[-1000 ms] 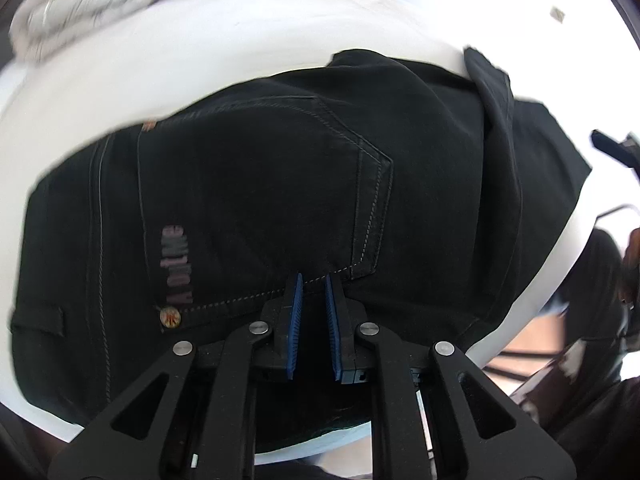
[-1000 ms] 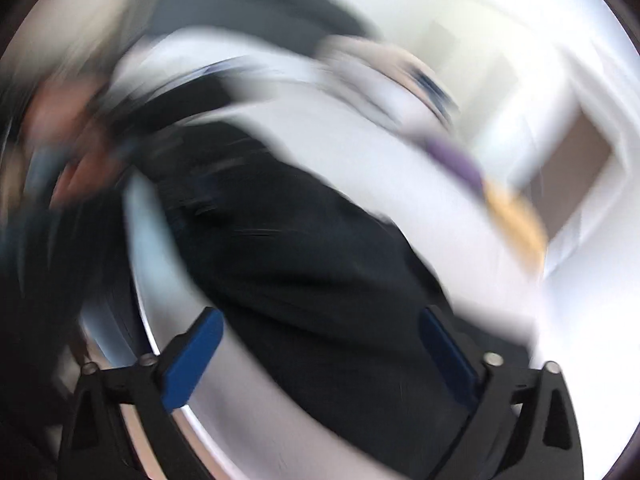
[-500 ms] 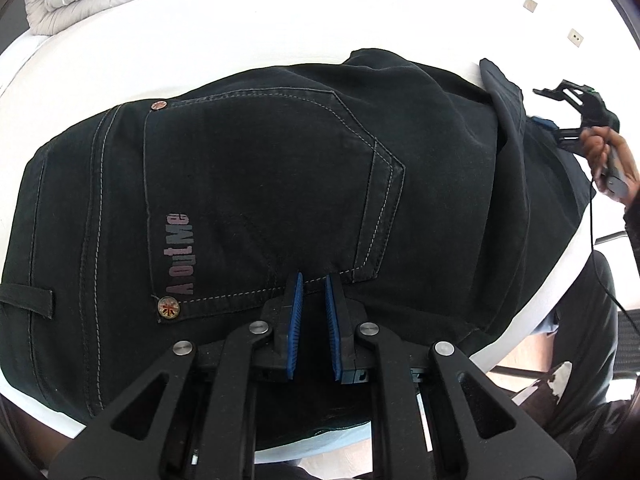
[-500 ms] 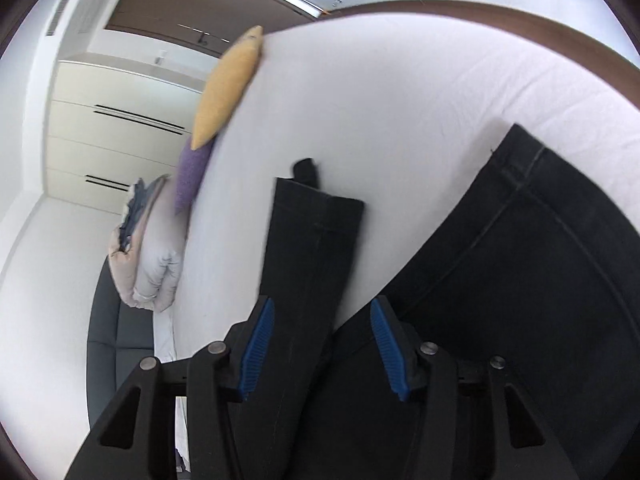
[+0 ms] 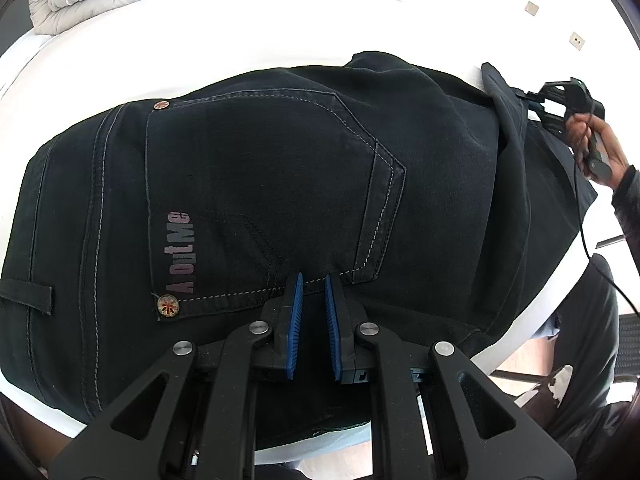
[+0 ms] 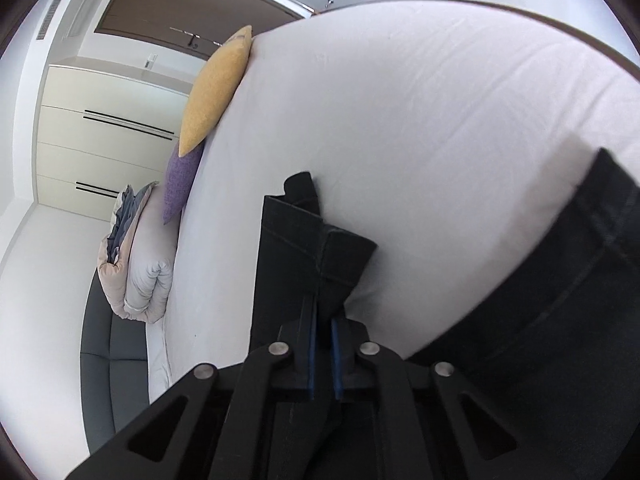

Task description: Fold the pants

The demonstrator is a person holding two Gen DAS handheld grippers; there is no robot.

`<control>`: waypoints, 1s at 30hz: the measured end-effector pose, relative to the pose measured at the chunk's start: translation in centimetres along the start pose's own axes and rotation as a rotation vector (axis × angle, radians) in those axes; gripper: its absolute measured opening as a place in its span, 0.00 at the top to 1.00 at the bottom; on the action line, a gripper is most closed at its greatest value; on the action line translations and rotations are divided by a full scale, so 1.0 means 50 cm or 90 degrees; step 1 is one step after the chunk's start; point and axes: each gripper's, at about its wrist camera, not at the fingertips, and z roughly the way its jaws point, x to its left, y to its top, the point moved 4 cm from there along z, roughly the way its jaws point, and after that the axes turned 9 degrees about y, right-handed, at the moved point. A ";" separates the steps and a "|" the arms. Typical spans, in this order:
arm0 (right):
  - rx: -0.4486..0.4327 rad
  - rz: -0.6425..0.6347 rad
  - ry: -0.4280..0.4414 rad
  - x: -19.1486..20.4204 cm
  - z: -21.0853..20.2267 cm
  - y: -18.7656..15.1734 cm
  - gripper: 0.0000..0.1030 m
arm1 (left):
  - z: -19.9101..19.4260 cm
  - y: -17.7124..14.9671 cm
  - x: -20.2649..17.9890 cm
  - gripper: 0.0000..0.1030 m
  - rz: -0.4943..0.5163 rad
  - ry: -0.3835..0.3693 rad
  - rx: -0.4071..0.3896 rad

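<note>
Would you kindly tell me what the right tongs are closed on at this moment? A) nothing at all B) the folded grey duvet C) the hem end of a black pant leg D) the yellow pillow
C: in the right wrist view, the right tongs are pinched shut on the hem end of the black pants, while the yellow pillow and folded duvet lie apart at the bed's far edge.
</note>
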 end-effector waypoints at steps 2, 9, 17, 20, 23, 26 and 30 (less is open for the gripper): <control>-0.031 -0.013 -0.011 -0.003 -0.036 0.002 0.96 | 0.000 0.000 -0.001 0.89 0.001 0.002 0.000; -0.156 -0.043 -0.014 -0.004 -0.228 -0.025 0.97 | -0.001 0.002 -0.007 0.89 0.003 0.009 -0.001; -0.201 -0.002 -0.062 -0.113 -0.401 -0.118 0.97 | -0.001 0.011 -0.012 0.89 0.004 0.005 0.007; -0.197 0.037 -0.070 -0.163 -0.415 -0.137 0.97 | -0.003 0.013 -0.010 0.89 0.002 0.003 0.010; -0.195 0.054 -0.077 -0.191 -0.424 -0.149 0.97 | -0.005 0.016 -0.010 0.89 0.006 0.008 0.013; -0.193 0.026 -0.094 -0.181 -0.425 -0.153 0.97 | -0.005 0.018 -0.010 0.89 0.005 0.009 0.014; -0.190 0.017 -0.098 -0.187 -0.419 -0.157 0.97 | -0.006 0.017 -0.008 0.89 0.004 0.007 0.011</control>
